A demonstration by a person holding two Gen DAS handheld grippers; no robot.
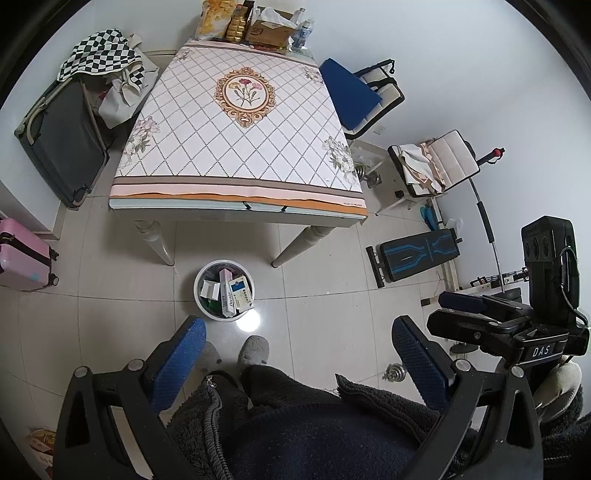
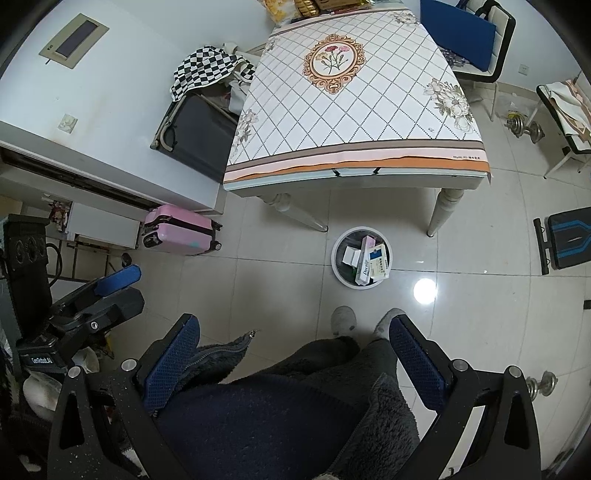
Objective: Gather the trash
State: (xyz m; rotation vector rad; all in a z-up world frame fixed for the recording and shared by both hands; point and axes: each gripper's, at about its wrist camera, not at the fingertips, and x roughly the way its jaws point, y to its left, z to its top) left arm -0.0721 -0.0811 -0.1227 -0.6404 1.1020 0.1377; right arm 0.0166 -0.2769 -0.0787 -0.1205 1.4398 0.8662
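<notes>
The trash here is a handful of small cardboard boxes, and they already sit in the round white bin on the floor, just in front of the near edge of the worktop and between its two near legs. By the look of them they are flat medicine or toothpaste cartons: light, stiff enough to pinch but easy to crush, with smooth printed faces that could slip. A long carton would best be taken across its narrow sides near the middle, so it does not swing.

The left hand-held gripper is spread wide with nothing between its blue pads; the right hand-held gripper is likewise wide apart and holds nothing. Both hang close to the person's body, above the slippers, well apart from the bin.

The middle of the worktop shows only the patterned cloth; snack bags and a cardboard box crowd its far edge. Whether any of that counts as trash I cannot tell.

Around it: a dark suitcase with a chequered cloth at the left edge, a pink suitcase on the floor, a blue-cushioned chair at the right edge, a workout bench and dumbbells. Reaching the far edge means leaning over the bin and the full depth of the worktop.
</notes>
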